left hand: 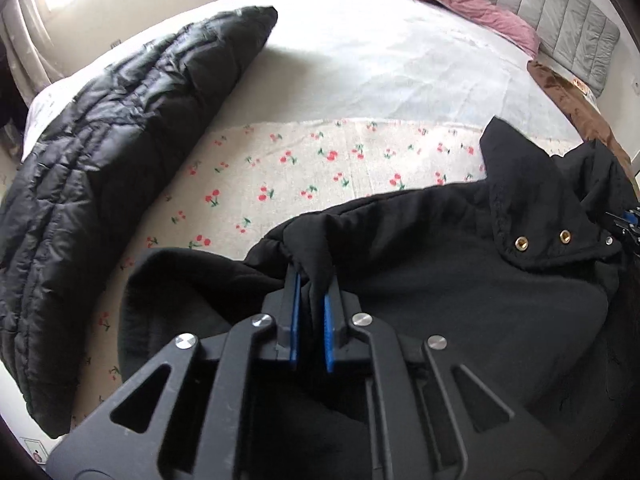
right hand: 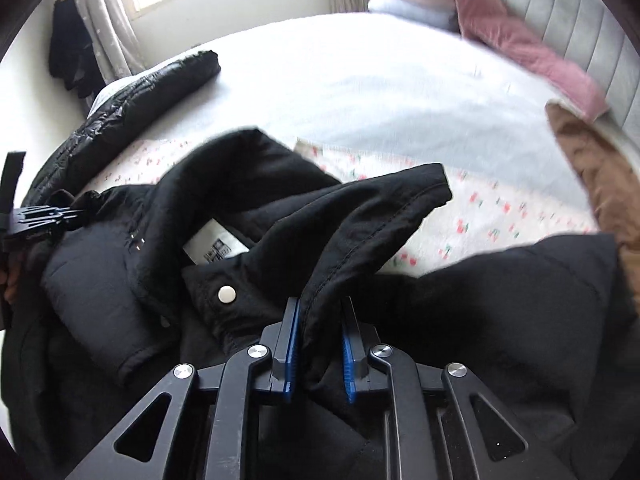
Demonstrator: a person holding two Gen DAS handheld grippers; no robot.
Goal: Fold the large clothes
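A black coat [left hand: 460, 280] lies bunched at the near edge of the bed [left hand: 380, 60], resting on a cherry-print sheet [left hand: 300, 168] that covers the near part of the mattress. The left gripper [left hand: 311, 280] has its blue-padded fingers drawn close together, with a pinch of the coat's black cloth caught between them. The right gripper [right hand: 320, 312] is closed likewise on a stitched edge of the same coat, the fabric running up from between its pads [right hand: 291, 344]. From the right wrist view, a white label [right hand: 214, 246] and a silver snap [right hand: 227, 294] show on the coat just left of that grasp; from the left wrist view, two brass snaps [left hand: 542, 239] sit on a flap toward the right.

A second garment, a black quilted jacket [left hand: 100, 180], lies along the left edge of the bed, apart from the coat. At the far right corner by the grey padded headboard [left hand: 568, 12] rests a pink quilt [left hand: 472, 4], and a brown cloth [right hand: 600, 184] lies along the right edge. Folded pale bedding [right hand: 408, 4] is stacked at the far edge near the curtains [right hand: 100, 20].
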